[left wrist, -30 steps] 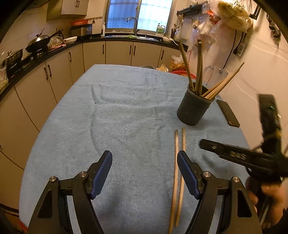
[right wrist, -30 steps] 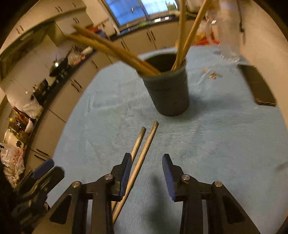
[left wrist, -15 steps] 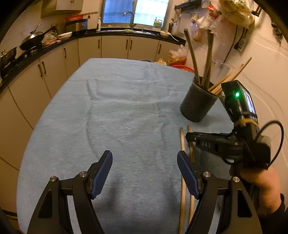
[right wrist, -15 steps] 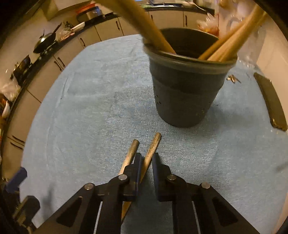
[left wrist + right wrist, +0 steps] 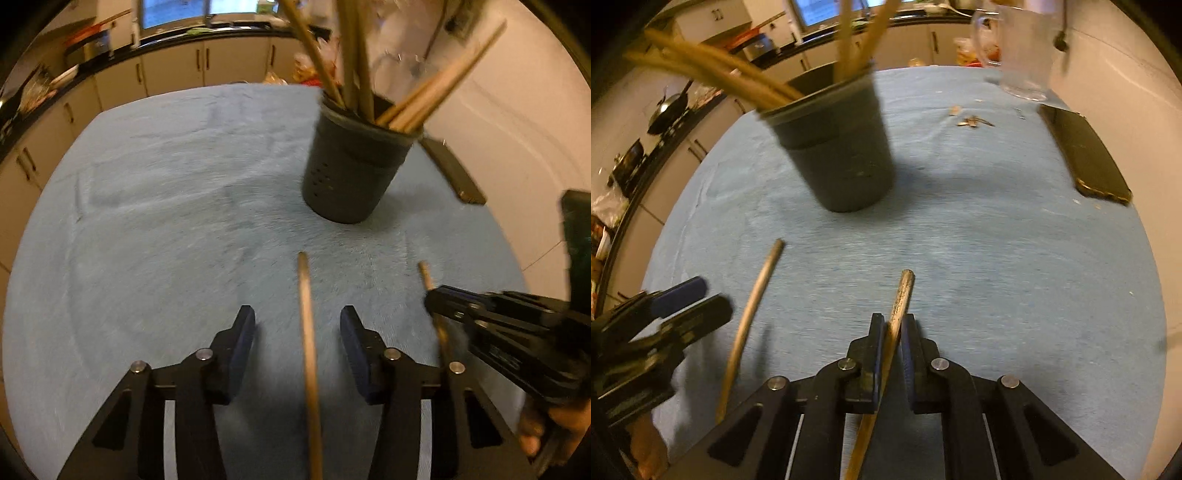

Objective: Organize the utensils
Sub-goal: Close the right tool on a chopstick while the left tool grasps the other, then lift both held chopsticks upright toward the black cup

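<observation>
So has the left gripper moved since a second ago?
Yes. The left gripper has shifted right, toward the dark holder, and now straddles one chopstick that earlier lay outside its right finger; its jaws are narrower but open.

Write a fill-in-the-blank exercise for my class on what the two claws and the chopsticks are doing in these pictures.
1. The right claw is shut on one ____.
2. The second chopstick lies on the blue cloth between the open fingers of the ____ claw.
3. The dark holder standing on the cloth already contains several ____.
4. The black phone lies flat beside the ____ wall.

Missing words: chopstick; left; chopsticks; white
</observation>
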`<state>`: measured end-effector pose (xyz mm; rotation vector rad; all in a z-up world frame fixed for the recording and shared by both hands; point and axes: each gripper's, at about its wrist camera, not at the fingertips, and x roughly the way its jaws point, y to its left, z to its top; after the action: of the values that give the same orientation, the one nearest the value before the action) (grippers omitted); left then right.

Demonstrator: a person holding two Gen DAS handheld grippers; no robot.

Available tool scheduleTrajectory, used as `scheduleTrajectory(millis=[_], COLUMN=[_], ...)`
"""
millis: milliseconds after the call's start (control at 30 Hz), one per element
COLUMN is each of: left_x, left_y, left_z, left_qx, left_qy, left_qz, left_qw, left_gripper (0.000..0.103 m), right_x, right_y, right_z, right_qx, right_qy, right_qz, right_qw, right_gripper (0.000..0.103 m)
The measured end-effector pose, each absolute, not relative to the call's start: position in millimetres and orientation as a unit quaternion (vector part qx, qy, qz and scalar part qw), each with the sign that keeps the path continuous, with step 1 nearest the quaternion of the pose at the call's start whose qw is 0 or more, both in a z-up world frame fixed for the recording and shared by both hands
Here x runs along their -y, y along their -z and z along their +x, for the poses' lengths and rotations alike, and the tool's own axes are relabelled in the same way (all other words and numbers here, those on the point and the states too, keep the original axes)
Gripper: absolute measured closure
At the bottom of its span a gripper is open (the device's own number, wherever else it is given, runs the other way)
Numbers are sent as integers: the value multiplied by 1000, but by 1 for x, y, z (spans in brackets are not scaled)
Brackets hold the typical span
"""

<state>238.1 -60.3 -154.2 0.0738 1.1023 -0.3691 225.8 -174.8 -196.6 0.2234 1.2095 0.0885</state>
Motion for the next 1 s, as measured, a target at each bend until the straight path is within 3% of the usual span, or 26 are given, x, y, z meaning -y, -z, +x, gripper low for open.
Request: scheduleTrajectory(millis=[67,333,467,567,767,1000], left_x=[72,98,83,60,12,-16], left_y=[162,169,160,124,46,13], left_z=[247,259,261,249,211,155], left_qx=[-531,-526,-521,-484,-408,-364], left_qy=[168,142,153,156,148,122], left_qz=[51,118,78,30,-46,-59], left_qw=[829,830,836,860,900,922], left_gripper=[76,95,96,96,96,96], right_x=[186,178,176,187,199,190], right_y=[194,195,196,188,115,66], right_z=[224,242,252,249,211,158], right_qx=[-568,-575,-568,-550,-435,-357], right_qy=[-47,-55,-61,-89,-103,-88], right_qz=[114,89,96,154,180,159], right_qw=[814,812,815,816,876,916], right_gripper=[92,89,92,94,95,95])
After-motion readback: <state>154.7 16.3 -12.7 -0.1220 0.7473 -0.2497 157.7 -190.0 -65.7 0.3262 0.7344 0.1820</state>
